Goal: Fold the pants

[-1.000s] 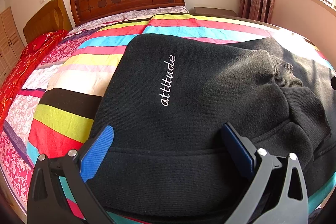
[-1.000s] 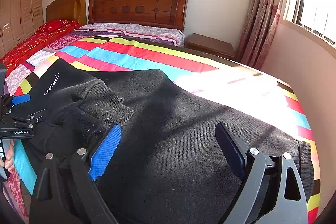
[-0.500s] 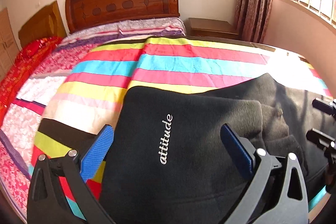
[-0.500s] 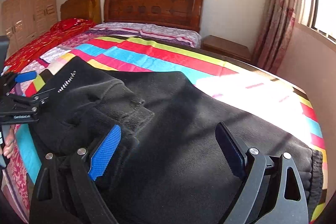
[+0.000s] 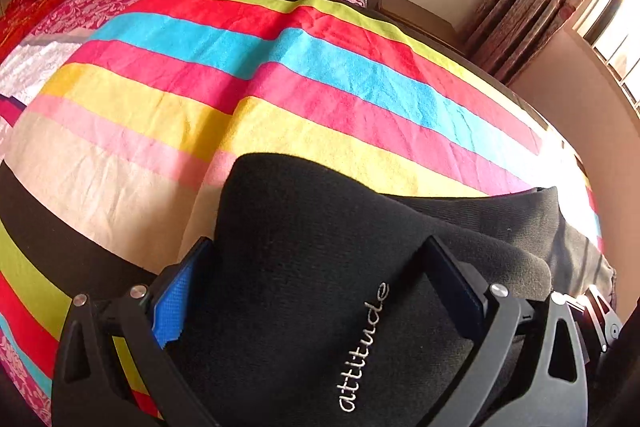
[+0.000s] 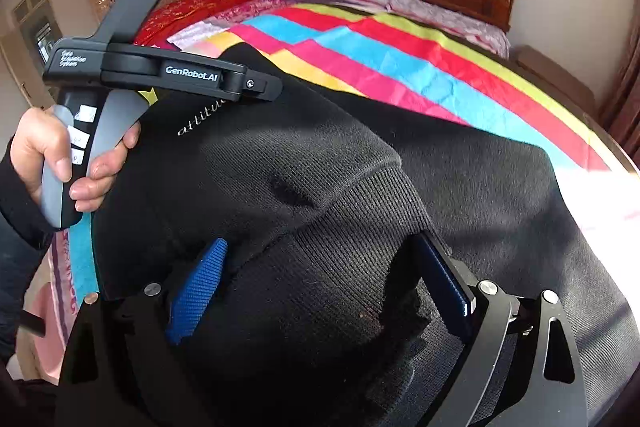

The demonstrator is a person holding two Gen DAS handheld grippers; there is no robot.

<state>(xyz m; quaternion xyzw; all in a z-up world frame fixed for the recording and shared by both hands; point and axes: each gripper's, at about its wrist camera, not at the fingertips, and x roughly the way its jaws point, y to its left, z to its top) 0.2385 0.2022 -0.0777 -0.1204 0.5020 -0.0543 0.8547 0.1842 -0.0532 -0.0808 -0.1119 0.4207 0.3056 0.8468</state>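
**Black Pants Bunched Between 2 Claws, Fold at Risk**

The left gripper (image 5: 316,291) is seen spread wide, black pants (image 5: 304,267) bulging between its fingers at 6 o'clock on the striped blanket (image 5: 280,75). The right gripper (image 6: 316,287) is likewise parted over ribbed cuff fabric. Layers could slide apart if only the top ply is pinched.
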